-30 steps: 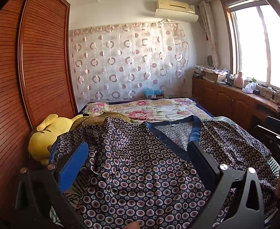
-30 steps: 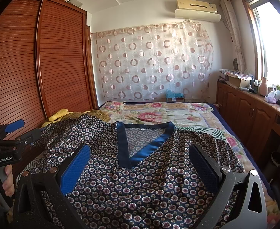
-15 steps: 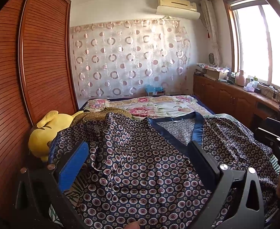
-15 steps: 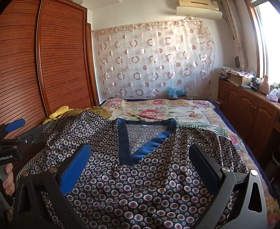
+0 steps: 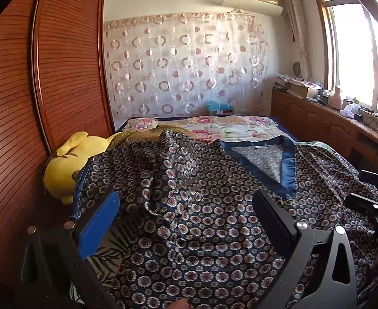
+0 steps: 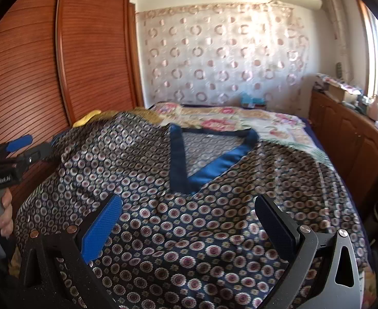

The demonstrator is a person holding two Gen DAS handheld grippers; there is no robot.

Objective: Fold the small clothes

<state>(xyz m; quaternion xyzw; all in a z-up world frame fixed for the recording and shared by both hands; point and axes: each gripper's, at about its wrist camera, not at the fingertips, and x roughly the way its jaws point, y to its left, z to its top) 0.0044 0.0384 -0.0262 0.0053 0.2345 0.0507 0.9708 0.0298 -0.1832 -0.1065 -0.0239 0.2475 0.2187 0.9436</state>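
Left tongs spread wide, nothing pinched, poised low over the patterned top on its wardrobe side. Right tongs are spread too, empty, hovering over the chest of the garment just below the blue V-neck trim. The top lies face up across the bed, neckline pointing toward the curtain, and it isn't flat: its left shoulder is humped up over the yellow plush toy by the wardrobe.

Judging by that, the job in hand looks like picking grip points for the first fold. Best bet: left tongs go for the bunched sleeve edge, close on a single layer of hem, and draw it clear of the toy before folding inward. Right tongs should pin or pinch the opposite side so this slippery-looking fabric doesn't slide. Watch the ridge of creases running down the left half; fold over that and it sets in.
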